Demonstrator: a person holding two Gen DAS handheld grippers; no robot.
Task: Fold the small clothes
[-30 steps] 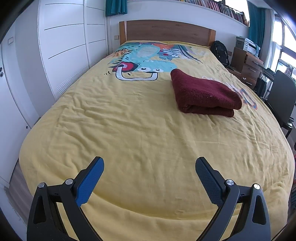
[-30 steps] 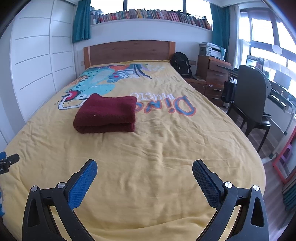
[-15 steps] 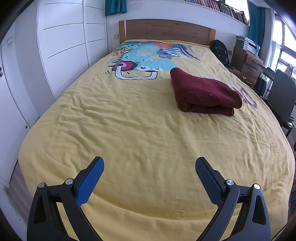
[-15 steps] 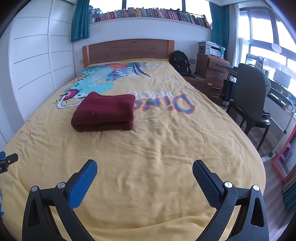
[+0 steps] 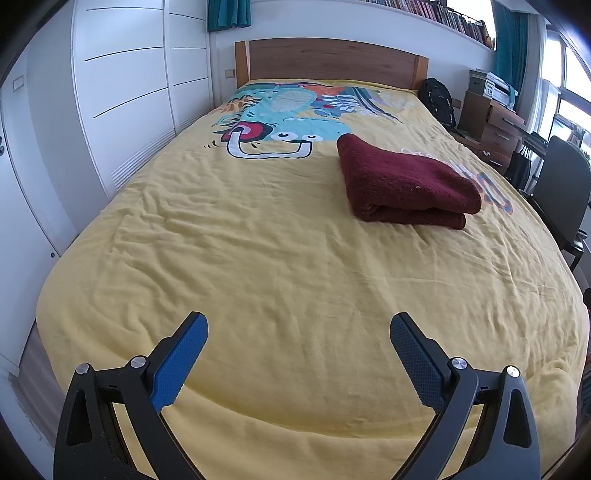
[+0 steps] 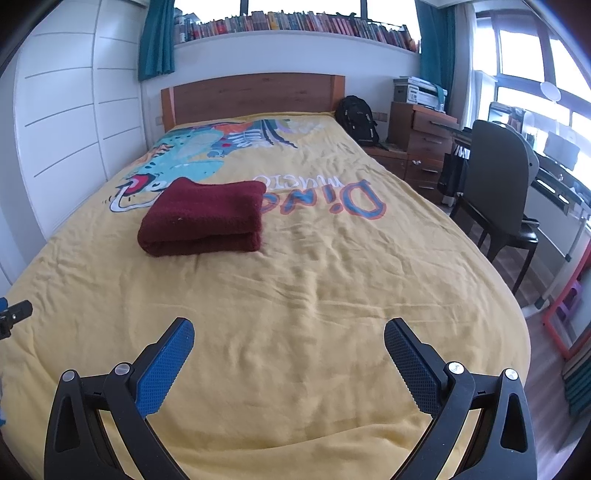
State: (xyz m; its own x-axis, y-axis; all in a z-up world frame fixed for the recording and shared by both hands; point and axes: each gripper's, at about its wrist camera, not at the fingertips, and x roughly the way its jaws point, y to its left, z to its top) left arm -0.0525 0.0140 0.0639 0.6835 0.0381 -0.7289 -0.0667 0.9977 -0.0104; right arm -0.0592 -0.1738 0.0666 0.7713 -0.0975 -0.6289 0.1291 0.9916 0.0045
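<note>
You hold two claws over the foot of the bed; your left claw (image 5: 298,328) is spread wide with nothing between its two blue-padded fingers (image 5: 177,360), and your right claw (image 6: 289,334) is spread just as wide and grips nothing either. Both hang above the yellow duvet (image 5: 258,258) without touching it, level and aimed up the bed toward the headboard; at the left edge of the right wrist view a small black part of the left claw shows.

Farther up lies one folded dark red garment (image 6: 205,216), a single thick bundle flat on the duvet, well apart from both claws; in the left view it lies to the right of centre (image 5: 404,184), in the right view to the left of centre. It sits just beside the printed dinosaur's mouth (image 5: 269,142) and touches the start of the "Dino" lettering (image 6: 354,201).

Beyond it stands one wooden headboard (image 6: 255,94); to the right of the bed are one black backpack (image 6: 358,120), one wooden chest of drawers (image 6: 424,142) and one dark chair (image 6: 498,177); a row of books (image 6: 295,26) runs along the shelf above.
</note>
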